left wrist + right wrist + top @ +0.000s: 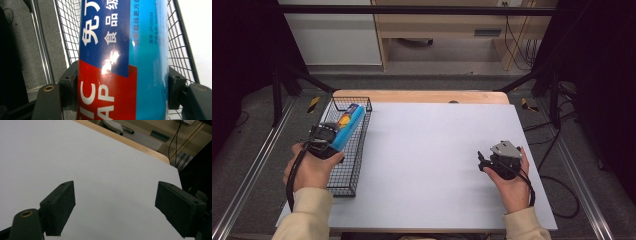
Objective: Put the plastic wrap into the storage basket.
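Two grippers are mine to run here, and the work sits with the left gripper [328, 138]: its fingers [71, 85] are closed on the sides of a blue box of plastic wrap [348, 126], one pad on each long face, as the left gripper view shows. In the high view the box lies tilted over the wire basket [343, 175] at the left edge of the surface [432, 150], its far end pointing toward the basket's back wall. I cannot tell whether the box touches the mesh or hangs just above it. I judge this to be the step of carrying the box at the basket; whether it is going in or coming out I cannot say. The next move calls for a steady grip and a level box, clear of the wire rim. My left hand [309, 167] wraps the handle low, wrist angled forward. The right gripper [492, 160] rests over bare surface, fingers [58, 207] spread wide, holding nothing.
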`<state>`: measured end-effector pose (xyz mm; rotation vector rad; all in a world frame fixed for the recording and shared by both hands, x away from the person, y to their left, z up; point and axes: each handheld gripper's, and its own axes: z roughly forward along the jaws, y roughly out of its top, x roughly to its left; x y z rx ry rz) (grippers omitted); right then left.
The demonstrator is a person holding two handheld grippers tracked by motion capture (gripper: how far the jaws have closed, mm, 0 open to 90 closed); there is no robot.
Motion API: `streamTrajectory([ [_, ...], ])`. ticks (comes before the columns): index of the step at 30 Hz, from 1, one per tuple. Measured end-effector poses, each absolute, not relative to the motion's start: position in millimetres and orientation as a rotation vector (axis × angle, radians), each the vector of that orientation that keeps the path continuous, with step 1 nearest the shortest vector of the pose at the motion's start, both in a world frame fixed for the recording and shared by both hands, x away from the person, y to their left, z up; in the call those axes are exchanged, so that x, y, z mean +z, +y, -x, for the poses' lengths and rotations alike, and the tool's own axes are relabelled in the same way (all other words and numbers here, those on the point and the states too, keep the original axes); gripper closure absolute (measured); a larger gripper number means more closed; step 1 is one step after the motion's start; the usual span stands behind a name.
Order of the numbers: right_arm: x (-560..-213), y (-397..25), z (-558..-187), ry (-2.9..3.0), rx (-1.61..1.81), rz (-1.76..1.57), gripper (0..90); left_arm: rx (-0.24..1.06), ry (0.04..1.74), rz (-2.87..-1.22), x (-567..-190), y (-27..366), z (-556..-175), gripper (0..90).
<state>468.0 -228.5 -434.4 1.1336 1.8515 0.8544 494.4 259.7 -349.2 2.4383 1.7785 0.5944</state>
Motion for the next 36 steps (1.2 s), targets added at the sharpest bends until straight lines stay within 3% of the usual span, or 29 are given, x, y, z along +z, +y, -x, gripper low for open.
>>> streamTrajectory([
  [36,-436,-231,-470,1.862,0.858,-1.141,16.8,0.456,1.86,-2.502,-374,266,-496,31.7],
])
